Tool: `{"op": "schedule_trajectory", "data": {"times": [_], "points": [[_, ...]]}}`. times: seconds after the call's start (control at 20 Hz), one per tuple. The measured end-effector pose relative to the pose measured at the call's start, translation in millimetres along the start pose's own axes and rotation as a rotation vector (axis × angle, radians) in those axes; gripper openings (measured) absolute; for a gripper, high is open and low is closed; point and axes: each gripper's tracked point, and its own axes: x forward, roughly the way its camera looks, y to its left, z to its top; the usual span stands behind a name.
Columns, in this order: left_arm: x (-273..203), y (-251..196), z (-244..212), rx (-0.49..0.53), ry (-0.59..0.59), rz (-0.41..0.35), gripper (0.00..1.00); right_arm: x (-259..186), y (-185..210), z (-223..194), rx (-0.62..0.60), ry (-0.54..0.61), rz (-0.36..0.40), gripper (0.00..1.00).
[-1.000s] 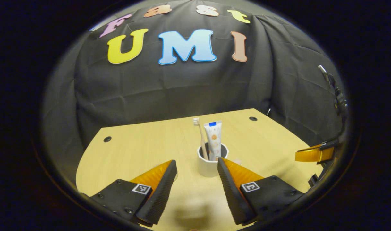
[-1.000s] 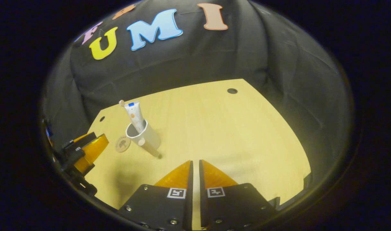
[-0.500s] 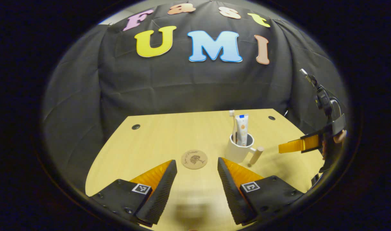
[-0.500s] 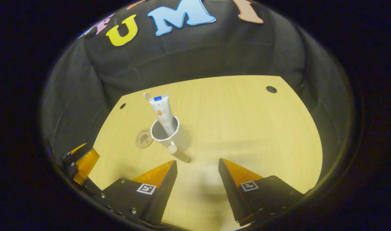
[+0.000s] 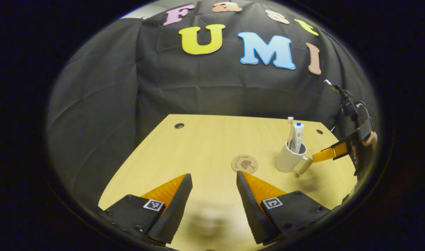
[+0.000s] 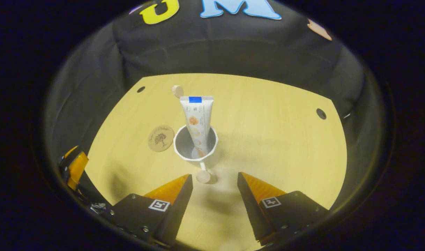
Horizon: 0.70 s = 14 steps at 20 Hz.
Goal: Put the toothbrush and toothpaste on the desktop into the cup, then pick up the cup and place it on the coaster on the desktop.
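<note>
With the toothbrush (image 5: 290,131) and the toothpaste tube (image 6: 197,122) both standing upright in the white cup (image 5: 288,159), I judge the filling part of the task settled and the carrying part in hand. That cup rests on the bare wooden desktop (image 5: 184,153), just beside the round coaster (image 5: 244,163) and apart from it, so it does not yet lie where the task wants it. My right gripper (image 6: 212,183) has its jaws wide and holding nothing, its fingertips flanking the peg-like wooden handle (image 6: 203,176) that sticks out from the cup wall toward the camera. My left gripper (image 5: 212,183) hovers with jaws equally wide and empty, off to the coaster's near side in the left gripper view. As I read it, the next move calls for closing squarely on that handle, then lifting without tipping, since both tall contents lean on the rim and could swing. On writing: the coaster bears a tree emblem with small lettering too fine to read; the tube carries a blue band and orange motifs, its print illegible; square coded markers sit on each gripper's body
</note>
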Motion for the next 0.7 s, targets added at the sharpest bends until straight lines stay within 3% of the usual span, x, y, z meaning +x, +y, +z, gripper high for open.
{"op": "schedule_trajectory", "data": {"times": [0.2, 0.7], "points": [[-4, 23, -9, -0.044, 0.019, 0.054, 0.87, 18, 4, 0, -0.094, 0.093, 0.003, 0.8], [-23, 77, -32, -0.127, 0.064, 0.183, 0.87, 60, 12, -10, -0.142, 0.26, 0.044, 0.62]]}}
